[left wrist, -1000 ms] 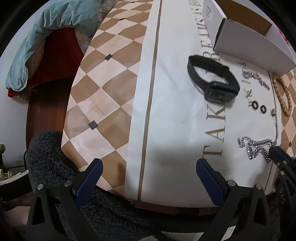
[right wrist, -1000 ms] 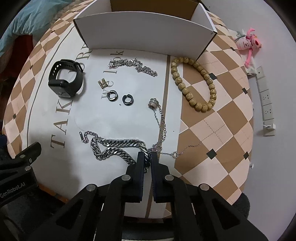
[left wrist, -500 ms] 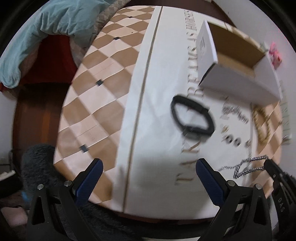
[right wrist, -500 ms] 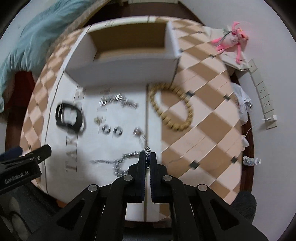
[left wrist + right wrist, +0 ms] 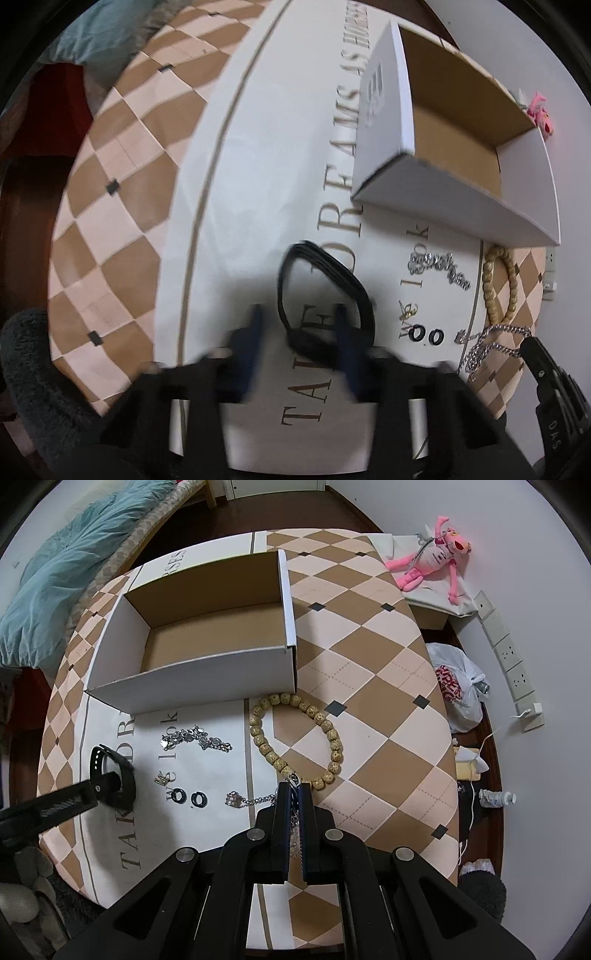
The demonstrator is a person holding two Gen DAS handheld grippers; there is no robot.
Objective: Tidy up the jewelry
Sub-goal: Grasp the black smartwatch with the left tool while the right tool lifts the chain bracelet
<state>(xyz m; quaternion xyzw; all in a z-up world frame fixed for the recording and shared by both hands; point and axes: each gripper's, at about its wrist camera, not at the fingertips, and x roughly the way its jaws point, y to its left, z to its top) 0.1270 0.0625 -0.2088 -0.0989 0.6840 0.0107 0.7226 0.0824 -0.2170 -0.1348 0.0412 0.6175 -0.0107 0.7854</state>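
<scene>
A black watch [image 5: 325, 266] stands on its strap on the white centre of the tablecloth. My left gripper [image 5: 299, 321] points down over it. Its jaws are closing and blurred, with the watch body between them and a gap showing at the left pad. It also shows in the right wrist view, left gripper [image 5: 107, 784] at the watch [image 5: 125, 771]. My right gripper [image 5: 294, 788] is shut on a silver chain [image 5: 255, 799], which hangs from the pads and trails a small charm on the cloth. The open white box [image 5: 192, 679] stands behind.
A wooden bead bracelet [image 5: 275, 700], a crystal bracelet [image 5: 195, 738], two black hoop earrings [image 5: 179, 794] and a small gold piece [image 5: 160, 779] lie before the box. Beyond the table's right edge are a pink plush toy [image 5: 436, 561] and a plastic bag [image 5: 458, 686].
My left gripper has travelled across to the watch and its jaws have narrowed from wide open. My right gripper has risen, drawing the chain up off the cloth.
</scene>
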